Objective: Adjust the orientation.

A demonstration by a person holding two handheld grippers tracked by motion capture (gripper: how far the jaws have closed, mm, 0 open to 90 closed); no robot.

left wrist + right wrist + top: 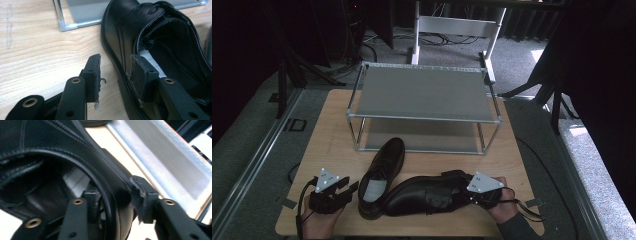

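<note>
So, going from the left: the left claw [343,186] sits near the near-left corner of the wooden worktop [327,135], held in the person's left hand [319,222]. It's released, jaws spread apart. In the left gripper view one pad hangs over bare wood and the other pad is right up against the outer side of the upright shoe [155,42], near its heel end; can't tell if it's actually touching the leather.

That upright shoe [384,172] stands on its sole just right of the left claw, toe pointing to the far side toward the rack, and you can see a pale insole inside the opening.

Next to it is the tipped shoe [424,192], a matching black lace-up lying on its side across the near edge, its toe touching or nearly touching the heel of the upright one.

The right claw [460,189] is clenched on the tipped shoe at the heel collar: in the right gripper view one jaw is inside the opening and the other presses on the outside of the leather [75,157]. The right hand [502,205] holds it near the near-right edge.

Behind everything, at the far side, stands a grey two-tier metal rack [422,92], both shelves bare
</note>
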